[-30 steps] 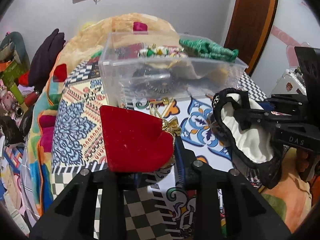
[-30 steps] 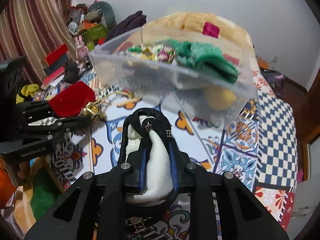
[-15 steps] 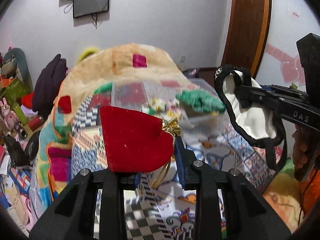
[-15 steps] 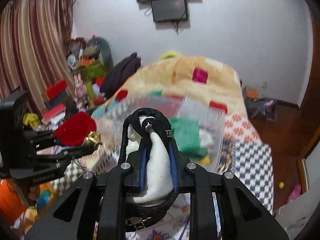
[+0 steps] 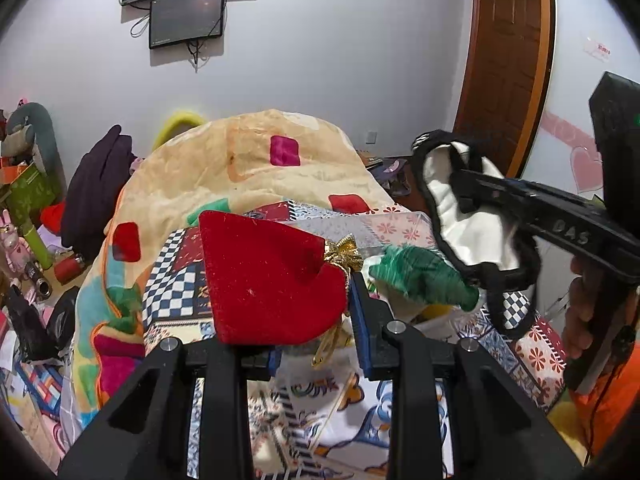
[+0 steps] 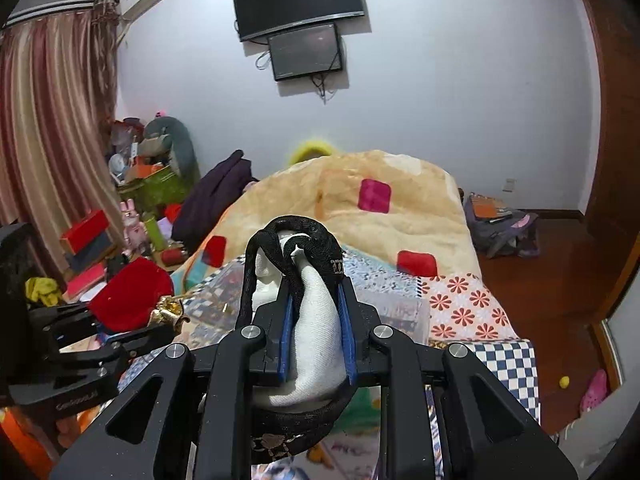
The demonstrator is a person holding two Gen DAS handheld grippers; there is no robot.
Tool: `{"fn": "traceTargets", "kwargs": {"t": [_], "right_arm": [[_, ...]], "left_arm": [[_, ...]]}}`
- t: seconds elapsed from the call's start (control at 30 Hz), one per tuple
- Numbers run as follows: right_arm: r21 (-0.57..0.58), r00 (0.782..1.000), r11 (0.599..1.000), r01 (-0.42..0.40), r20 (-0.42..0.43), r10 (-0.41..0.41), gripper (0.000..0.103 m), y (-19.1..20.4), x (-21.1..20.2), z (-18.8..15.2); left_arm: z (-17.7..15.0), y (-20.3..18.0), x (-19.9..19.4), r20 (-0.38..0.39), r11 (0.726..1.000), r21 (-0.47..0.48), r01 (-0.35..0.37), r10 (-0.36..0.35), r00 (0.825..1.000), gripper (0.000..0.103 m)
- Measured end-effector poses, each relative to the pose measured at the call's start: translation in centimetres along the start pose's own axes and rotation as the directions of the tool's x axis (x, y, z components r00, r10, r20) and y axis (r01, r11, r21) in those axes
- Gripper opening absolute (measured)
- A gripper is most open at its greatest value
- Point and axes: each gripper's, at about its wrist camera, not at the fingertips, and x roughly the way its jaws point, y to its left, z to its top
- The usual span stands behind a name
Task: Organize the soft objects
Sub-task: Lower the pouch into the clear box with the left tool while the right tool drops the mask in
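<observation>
My left gripper (image 5: pixel 316 312) is shut on a red velvet pouch (image 5: pixel 264 280) with a gold bow (image 5: pixel 346 252), held up in the air. It also shows in the right wrist view (image 6: pixel 128 300). My right gripper (image 6: pixel 314 320) is shut on a white cloth item with black trim (image 6: pixel 312 320); the same item shows in the left wrist view (image 5: pixel 476 224) at the right. Below both grippers is a clear plastic box (image 5: pixel 400 224) holding a green knitted item (image 5: pixel 420 276). Its rim shows in the right wrist view (image 6: pixel 396 304).
The box stands on a bed with a patterned quilt (image 5: pixel 176 280) and a beige blanket (image 6: pixel 360 184). Clutter and toys lie at the left (image 6: pixel 148 176). A wooden door (image 5: pixel 508 60) and wall screens (image 6: pixel 304 20) are beyond.
Both grippers have risen and tilted up with their items. The clear box has dropped from the middle of the views to low under the fingers.
</observation>
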Motion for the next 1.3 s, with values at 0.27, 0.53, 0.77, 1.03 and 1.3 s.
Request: {"fn": "traceTargets", "kwargs": {"t": [0.27, 0.53, 0.77, 1.03, 1.3], "right_arm": [[0.011, 0.995, 0.998, 0.054, -0.084, -0.053, 0.019, -0.7, 3.8, -1.2], [-0.019, 0.981, 0.998, 0.061, -0.181, -0.064, 0.022, -0.6, 5.9, -2.8], [-0.05, 0.973, 0.995, 0.084, -0.212, -0.092, 0.043, -0.8, 5.9, -2.9], [-0.058, 0.976, 0.994, 0.088, -0.195, -0.097, 0.055, -1.2, 3.9, -2.7], [-0.066, 0.993, 0.994, 0.083, -0.083, -0.088, 0.06, -0.9, -0.8, -1.1]], "left_arm": [[-0.1, -0.5, 4.6, -0.094, 1.0, 0.011, 0.027, -0.026, 0.995, 0.029], [-1.1, -0.4, 8.6, -0.21, 0.998, -0.011, 0.061, -0.062, 0.976, 0.032], [-1.4, 0.0, 8.3, -0.236, 0.996, -0.027, 0.08, -0.084, 0.968, 0.056], [-1.9, -0.1, 5.2, -0.19, 0.995, -0.042, 0.085, -0.092, 0.977, 0.062], [-1.1, -0.9, -0.5, -0.032, 1.0, 0.0, 0.022, -0.022, 0.999, 0.063]]}}
